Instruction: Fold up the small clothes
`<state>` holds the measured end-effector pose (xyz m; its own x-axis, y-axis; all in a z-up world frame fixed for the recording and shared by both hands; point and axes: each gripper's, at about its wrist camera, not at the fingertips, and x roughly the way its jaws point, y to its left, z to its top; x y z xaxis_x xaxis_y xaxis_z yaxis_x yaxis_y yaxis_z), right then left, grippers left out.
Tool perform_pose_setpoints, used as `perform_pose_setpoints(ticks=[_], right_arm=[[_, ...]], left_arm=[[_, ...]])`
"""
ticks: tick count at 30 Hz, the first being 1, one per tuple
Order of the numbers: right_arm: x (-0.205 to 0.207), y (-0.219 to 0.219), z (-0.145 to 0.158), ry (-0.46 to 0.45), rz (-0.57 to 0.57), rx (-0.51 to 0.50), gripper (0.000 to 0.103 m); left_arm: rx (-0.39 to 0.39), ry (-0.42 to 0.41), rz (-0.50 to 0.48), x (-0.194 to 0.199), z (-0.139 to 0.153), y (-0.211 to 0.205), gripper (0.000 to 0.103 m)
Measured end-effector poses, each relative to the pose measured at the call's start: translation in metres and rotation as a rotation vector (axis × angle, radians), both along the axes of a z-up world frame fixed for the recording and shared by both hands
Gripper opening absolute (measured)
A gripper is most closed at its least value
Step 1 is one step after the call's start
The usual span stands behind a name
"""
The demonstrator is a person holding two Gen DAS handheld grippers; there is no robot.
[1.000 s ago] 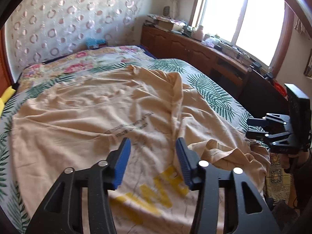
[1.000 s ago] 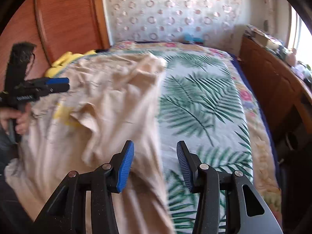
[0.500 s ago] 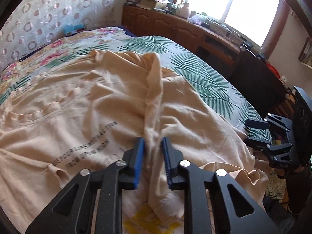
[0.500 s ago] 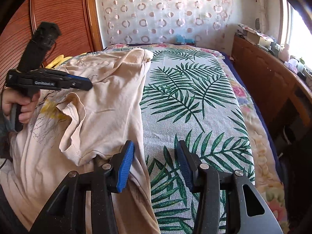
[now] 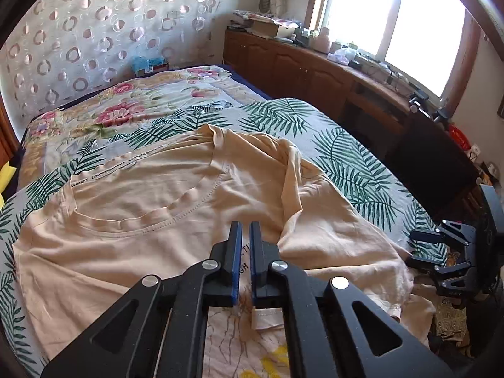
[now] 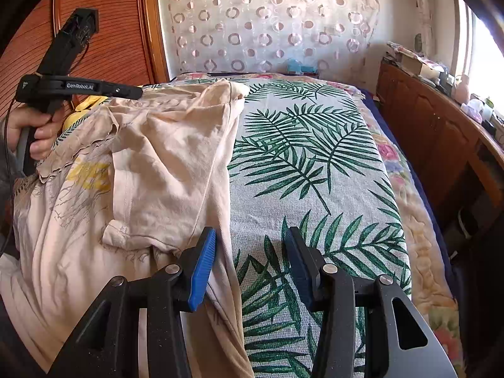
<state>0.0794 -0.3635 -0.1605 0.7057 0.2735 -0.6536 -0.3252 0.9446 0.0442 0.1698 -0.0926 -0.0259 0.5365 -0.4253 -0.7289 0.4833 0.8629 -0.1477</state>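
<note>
Left wrist view: the left tool (image 5: 245, 230) had just been closing, and its blue pads stood almost together. Whether a pinch of the shirt (image 5: 132, 236) sat between them could not be told. The shirt lay spread over the bed (image 5: 352, 157), collar toward 12 o'clock, one side bunched in a ridge at 2 o'clock.

Right wrist view: the right tool (image 6: 250, 245) stood about half open, holding nothing, its left pad just beside the shirt's edge. The left tool hung above the shirt at 10 o'clock.

Judgement: folding barely begun; no clean fold yet, and all the folds remained.
</note>
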Motion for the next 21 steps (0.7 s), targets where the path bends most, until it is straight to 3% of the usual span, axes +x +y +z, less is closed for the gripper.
perform_pose_setpoints(ticks=[5,8,9,10,21], right_arm=[[0.010,0.001,0.005,0.022,0.005,-0.004,0.048],[0.020,0.004,0.017,0.003,0.013,-0.013,0.048],[0.025,0.005,0.021,-0.003,0.021,-0.008,0.048],[0.031,0.007,0.025,-0.005,0.032,0.002,0.048],[0.155,0.049,0.033,0.072,0.130,0.032,0.048]], left_arm=[[-0.029,-0.050,0.021,-0.011,0.009,0.022,0.033],[-0.041,-0.068,0.051,-0.011,0.013,0.039,0.061],[-0.043,-0.076,0.064,-0.009,0.014,0.045,0.077],[-0.049,-0.086,0.079,-0.009,0.015,0.053,0.084],[-0.014,-0.060,0.269,0.016,-0.008,0.141,0.087]])
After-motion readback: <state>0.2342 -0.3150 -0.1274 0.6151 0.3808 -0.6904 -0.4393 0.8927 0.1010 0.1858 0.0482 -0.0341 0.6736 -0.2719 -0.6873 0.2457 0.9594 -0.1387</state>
